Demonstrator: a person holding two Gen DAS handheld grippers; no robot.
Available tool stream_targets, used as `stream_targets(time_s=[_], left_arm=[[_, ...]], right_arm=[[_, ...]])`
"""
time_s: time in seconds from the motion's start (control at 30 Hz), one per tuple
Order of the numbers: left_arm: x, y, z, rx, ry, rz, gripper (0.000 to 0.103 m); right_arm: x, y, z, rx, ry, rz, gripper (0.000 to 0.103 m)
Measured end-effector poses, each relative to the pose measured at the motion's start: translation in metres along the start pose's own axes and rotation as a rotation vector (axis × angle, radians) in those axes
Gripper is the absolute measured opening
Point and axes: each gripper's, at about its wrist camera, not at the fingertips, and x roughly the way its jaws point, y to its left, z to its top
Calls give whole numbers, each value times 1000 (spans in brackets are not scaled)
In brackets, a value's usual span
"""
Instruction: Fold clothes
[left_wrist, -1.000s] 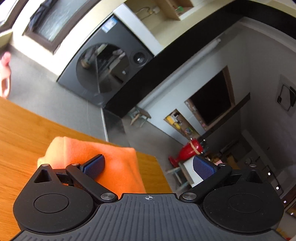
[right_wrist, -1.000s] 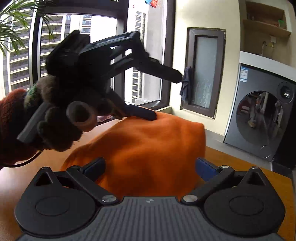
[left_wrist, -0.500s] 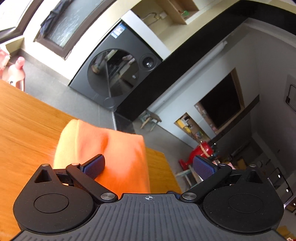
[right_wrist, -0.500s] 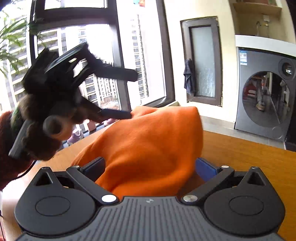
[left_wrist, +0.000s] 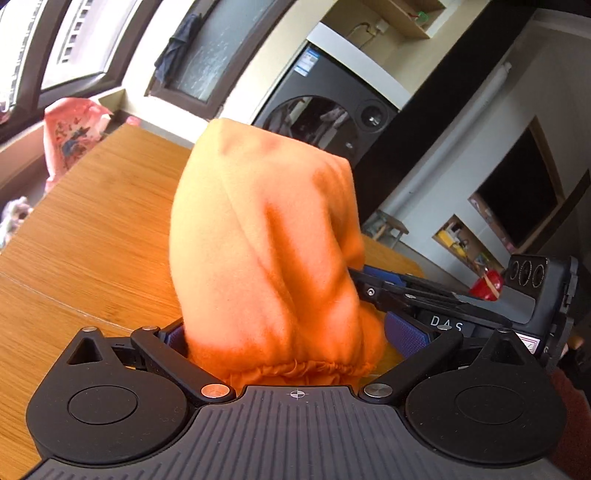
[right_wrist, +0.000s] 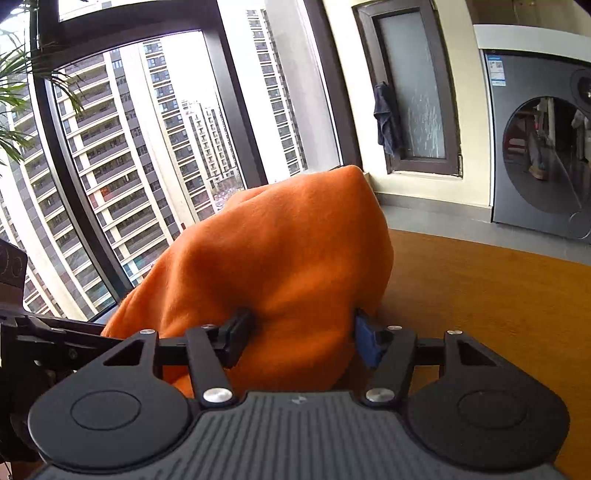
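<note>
Orange cloth (left_wrist: 266, 236) hides left hand-held gripper (left_wrist: 288, 338) fingertips & table behind.

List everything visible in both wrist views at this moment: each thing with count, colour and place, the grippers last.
garment: one, orange, bunched up on the table, rising between both grippers' fingers
table: one, light brown wood, under the garment
washing machine: one, dark grey with a round door, on the floor beyond the table
cloth: one, dark blue, hanging by the frosted window
bag: one, pink with a print, by the sill past the table's far edge
plant: one, green leaves, upper left of the right wrist view
left gripper: one, black with blue pads, jaws wide, garment between them
right gripper: one, black with blue pads, jaws closing, garment between them, pads at its sides
</note>
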Motion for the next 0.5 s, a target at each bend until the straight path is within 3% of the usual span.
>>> stream_targets(time_s=[0.13,0.2,0.37,0.5], left_arm=[[-19,16,4,-31,-30,-4,103],[-24,15,4,-8,-31,-17,103],[-25,10,8,48,-31,-24,103],[-43,4,24,78,-135,-22,103]], right_arm=[[32,12,11,-23,26,52,65],[39,10,13,-5,24,49,75],[41,9,12,5,15,19,79],[38,13,9,-21,-2,-22,83]])
